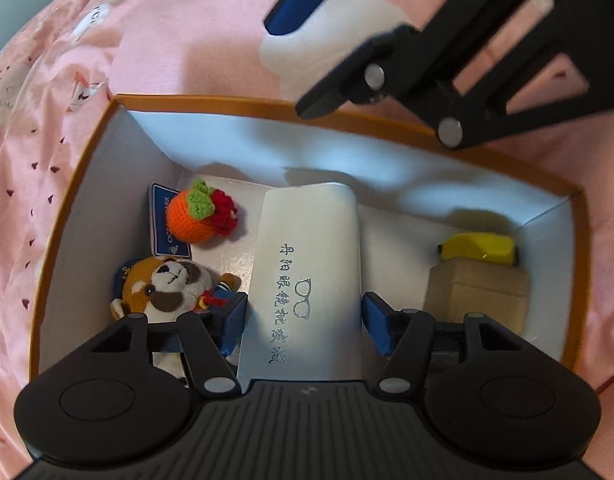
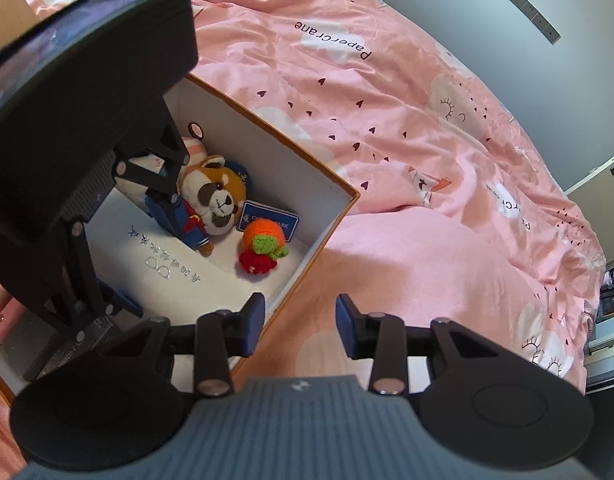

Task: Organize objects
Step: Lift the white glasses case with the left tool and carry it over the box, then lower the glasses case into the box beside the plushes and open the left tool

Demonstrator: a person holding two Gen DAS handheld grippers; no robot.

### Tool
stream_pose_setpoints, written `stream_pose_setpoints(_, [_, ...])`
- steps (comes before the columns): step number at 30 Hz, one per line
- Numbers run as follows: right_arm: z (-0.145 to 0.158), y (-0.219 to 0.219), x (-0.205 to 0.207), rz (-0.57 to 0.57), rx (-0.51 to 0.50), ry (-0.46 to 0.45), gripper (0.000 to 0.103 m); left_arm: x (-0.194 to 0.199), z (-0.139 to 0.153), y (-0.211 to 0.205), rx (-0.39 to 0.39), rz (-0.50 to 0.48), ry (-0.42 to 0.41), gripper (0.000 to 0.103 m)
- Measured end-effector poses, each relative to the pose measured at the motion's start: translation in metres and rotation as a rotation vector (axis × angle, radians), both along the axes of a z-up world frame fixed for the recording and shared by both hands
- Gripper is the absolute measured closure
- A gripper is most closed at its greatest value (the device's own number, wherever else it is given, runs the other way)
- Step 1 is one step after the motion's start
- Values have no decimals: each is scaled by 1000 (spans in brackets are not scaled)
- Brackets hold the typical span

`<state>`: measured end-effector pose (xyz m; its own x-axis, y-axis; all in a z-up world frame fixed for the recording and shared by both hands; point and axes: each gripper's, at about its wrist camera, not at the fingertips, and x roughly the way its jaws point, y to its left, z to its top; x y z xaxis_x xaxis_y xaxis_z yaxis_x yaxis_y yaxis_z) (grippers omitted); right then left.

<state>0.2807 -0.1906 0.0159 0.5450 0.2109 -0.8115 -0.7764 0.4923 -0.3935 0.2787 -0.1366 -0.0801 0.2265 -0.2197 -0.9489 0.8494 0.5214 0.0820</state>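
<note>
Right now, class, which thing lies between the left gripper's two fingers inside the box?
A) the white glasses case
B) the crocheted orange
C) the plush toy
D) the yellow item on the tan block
A: in the left wrist view, the white glasses case lies between the fingers of the left gripper; the plush toy sits off to one side.

A bed carries everything, spread with a rumpled pink cover printed with white clouds, small dark hearts and the word "PaperCrane". Directly on it sits an open orange-rimmed box, below the left tool and just left of the right tool.
</note>
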Motion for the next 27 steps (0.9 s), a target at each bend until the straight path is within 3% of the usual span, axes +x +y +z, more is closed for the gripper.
stream_pose_setpoints(7, [-7, 7, 3, 13, -16, 16, 63, -11, -16, -9, 47, -137, -89, 32])
stream_pose_setpoints(9, [-7, 9, 3, 15, -21, 17, 63, -9, -19, -9, 43, -128, -73, 33])
stream_pose_setpoints(16, [-13, 11, 3, 20, -39, 35, 63, -14, -14, 1, 51, -108, -96, 19])
stream_pose_setpoints(24, [-19, 19, 1, 43, -42, 66, 61, -19, 16, 23, 5, -35, -96, 18])
stream_pose_setpoints(27, [-21, 23, -1, 50, -52, 59, 57, -20, 30, 37, -20, 30, -81, 24])
